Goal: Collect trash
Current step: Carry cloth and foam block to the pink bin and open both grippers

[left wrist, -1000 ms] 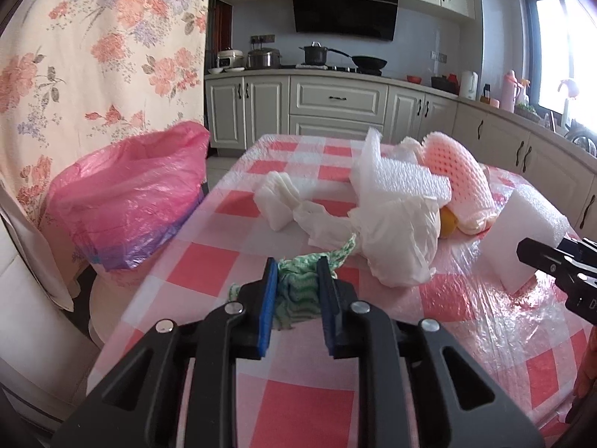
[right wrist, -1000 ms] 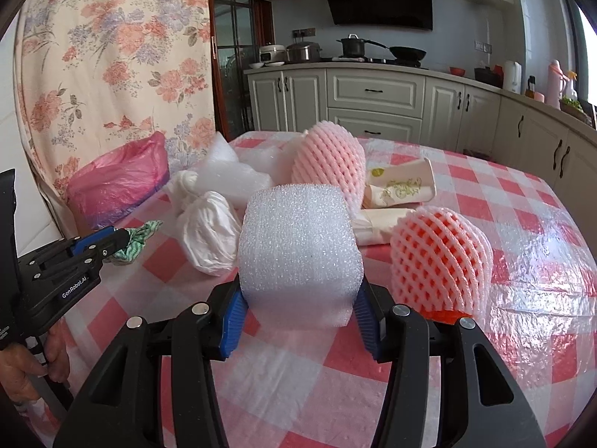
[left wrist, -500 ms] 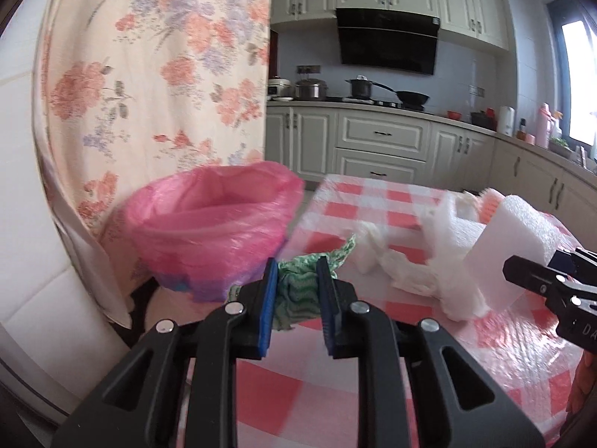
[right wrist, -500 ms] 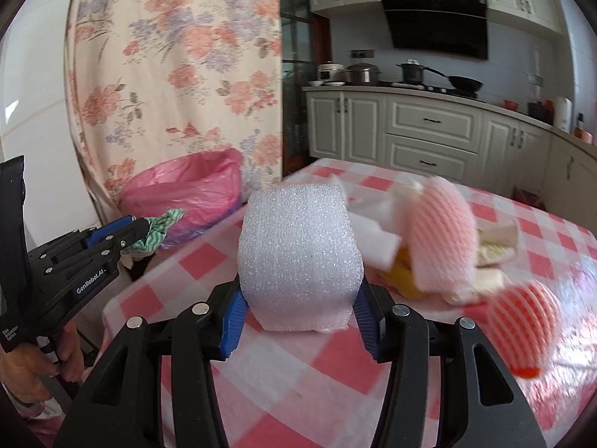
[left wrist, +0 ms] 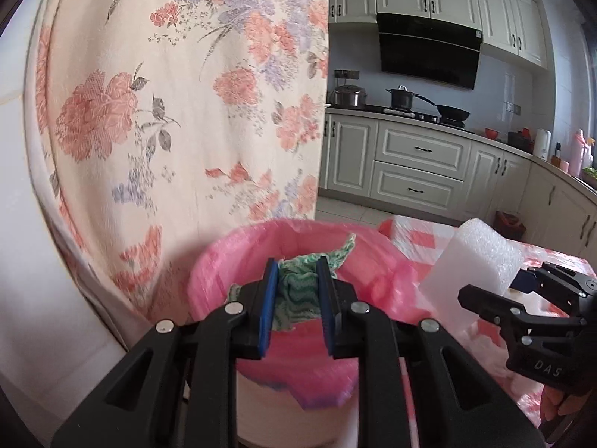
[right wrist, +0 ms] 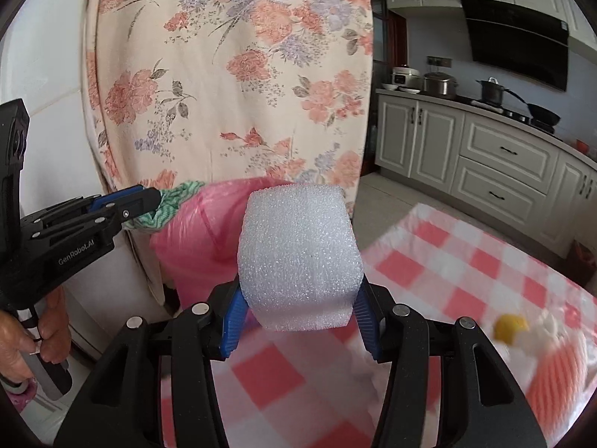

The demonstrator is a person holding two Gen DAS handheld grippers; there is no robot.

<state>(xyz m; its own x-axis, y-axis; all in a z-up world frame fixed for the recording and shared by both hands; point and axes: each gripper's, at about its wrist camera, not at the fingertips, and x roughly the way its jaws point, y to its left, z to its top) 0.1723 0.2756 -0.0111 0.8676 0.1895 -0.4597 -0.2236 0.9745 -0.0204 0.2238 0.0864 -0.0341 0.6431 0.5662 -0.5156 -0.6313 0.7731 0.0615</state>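
Note:
My left gripper [left wrist: 296, 280] is shut on a green and white crumpled cloth [left wrist: 298, 291] and holds it over the open mouth of the pink-lined trash bin [left wrist: 224, 261]. My right gripper [right wrist: 298, 317] is shut on a white foam block [right wrist: 298, 257], held above the table edge, just right of the bin [right wrist: 201, 239]. The foam block [left wrist: 481, 257] and right gripper [left wrist: 522, 295] show at the right of the left wrist view. The left gripper [right wrist: 149, 201] with the cloth [right wrist: 171, 205] shows at the left of the right wrist view.
A floral curtain [left wrist: 186, 93] hangs right behind the bin. The red-checked table [right wrist: 429, 268] holds pink foam net sleeves [right wrist: 559, 380] and a yellow scrap [right wrist: 509, 326] at the right. Kitchen cabinets [left wrist: 418, 164] stand at the back.
Both grippers have swung left from the table toward the bin. The cloth now hangs over the bin's mouth and the foam block is beside the bin.

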